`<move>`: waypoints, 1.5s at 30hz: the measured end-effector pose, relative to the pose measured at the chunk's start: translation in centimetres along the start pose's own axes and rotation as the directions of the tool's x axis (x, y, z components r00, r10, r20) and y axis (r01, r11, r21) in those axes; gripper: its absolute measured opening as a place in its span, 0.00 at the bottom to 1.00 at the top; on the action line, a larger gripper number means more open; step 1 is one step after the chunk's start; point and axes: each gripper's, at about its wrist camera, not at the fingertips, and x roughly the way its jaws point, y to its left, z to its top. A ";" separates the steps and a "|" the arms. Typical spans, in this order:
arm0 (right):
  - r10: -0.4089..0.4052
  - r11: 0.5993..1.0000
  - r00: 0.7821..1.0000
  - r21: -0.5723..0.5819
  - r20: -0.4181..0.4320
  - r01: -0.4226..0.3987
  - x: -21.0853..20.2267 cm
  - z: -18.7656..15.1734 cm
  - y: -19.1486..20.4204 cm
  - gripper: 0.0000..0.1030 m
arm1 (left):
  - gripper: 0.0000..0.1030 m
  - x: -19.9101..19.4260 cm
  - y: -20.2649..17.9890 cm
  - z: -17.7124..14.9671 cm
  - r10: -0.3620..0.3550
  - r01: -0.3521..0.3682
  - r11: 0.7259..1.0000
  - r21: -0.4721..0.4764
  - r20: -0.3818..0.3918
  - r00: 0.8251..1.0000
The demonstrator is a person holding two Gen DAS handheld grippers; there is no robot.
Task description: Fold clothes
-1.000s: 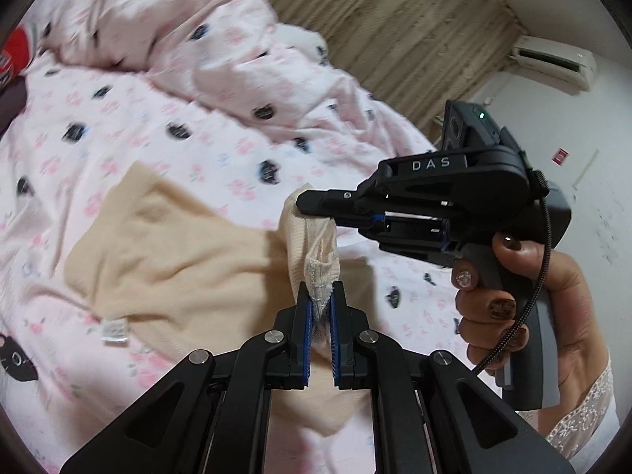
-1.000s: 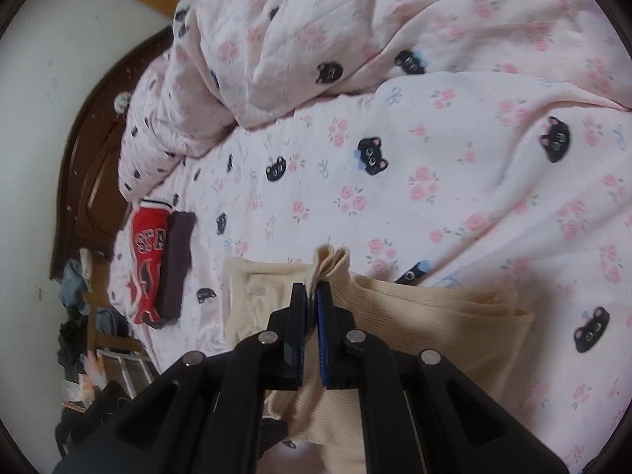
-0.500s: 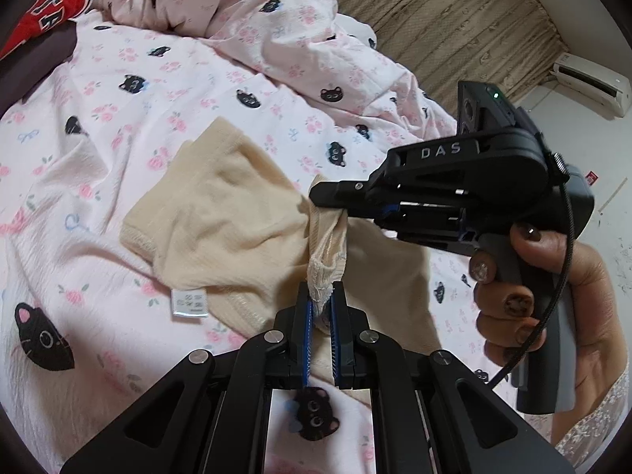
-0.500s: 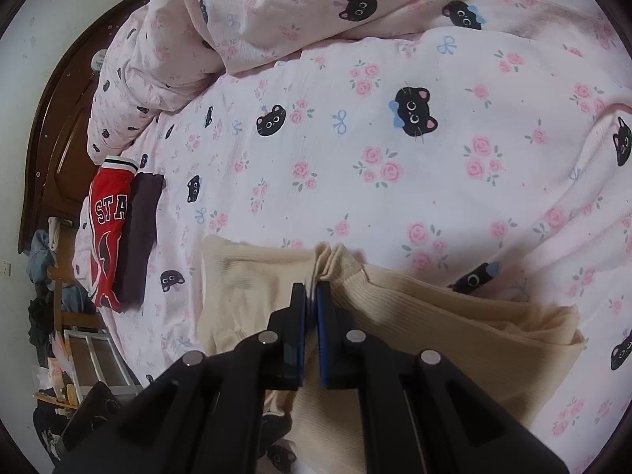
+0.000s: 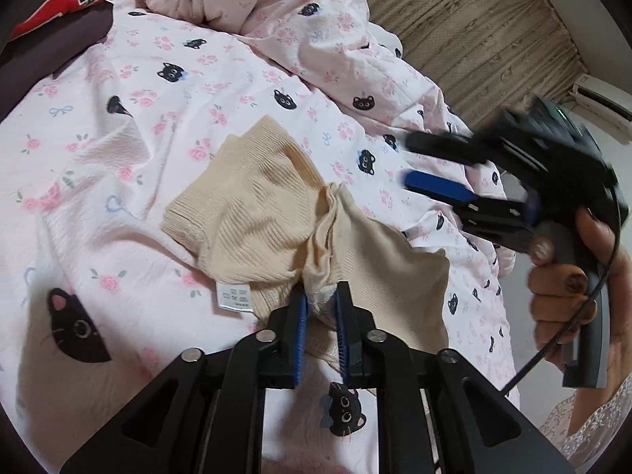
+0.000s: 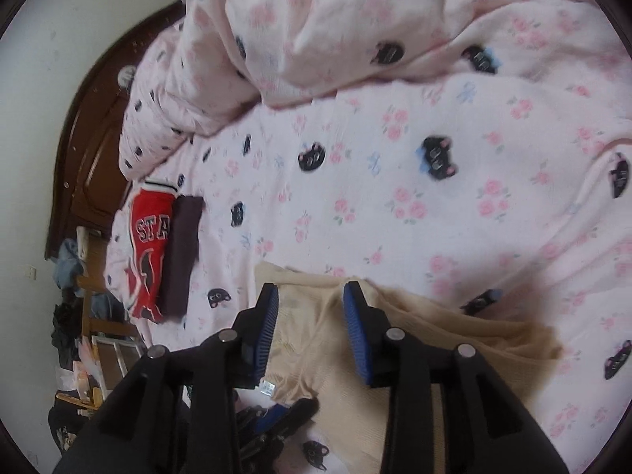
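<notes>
Beige garment (image 5: 272, 217) down on pink bedsheet (image 5: 130, 158) near centre, released 0.5 s ago by right gripper (image 6: 310, 324), jaws now apart, left gripper (image 5: 320, 316) still clamped on bunched edge: fold laid, left release pending.

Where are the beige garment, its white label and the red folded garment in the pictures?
beige garment (image 5: 252, 213): left wrist view, on its ribbed middle.
white label (image 5: 236, 295): left wrist view, middle of the tag.
red folded garment (image 6: 148, 252): right wrist view, on its red front, below the lettering.
</notes>
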 end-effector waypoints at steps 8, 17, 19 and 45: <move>-0.069 0.997 0.993 0.034 0.096 0.066 -6.7 -2.7 -5.4 0.35 | 0.12 -1.9 -0.1 0.1 0.029 -0.030 0.999 0.024 0.055 0.998; -0.033 0.978 0.997 0.207 0.067 0.018 -6.3 -5.5 -13.6 0.35 | 0.12 -1.4 -5.7 -0.9 -0.010 -0.004 0.962 0.274 0.051 0.999; 0.007 0.972 0.998 0.236 0.066 -0.023 -5.8 -5.8 -14.6 0.35 | 0.13 -0.7 -6.9 -0.9 -0.024 0.014 0.948 0.317 0.030 0.999; 0.085 0.970 0.995 0.226 0.050 -0.094 -3.8 -6.2 -14.8 0.44 | 0.18 8.2 -2.9 7.9 0.125 -0.054 0.950 0.309 -0.214 0.969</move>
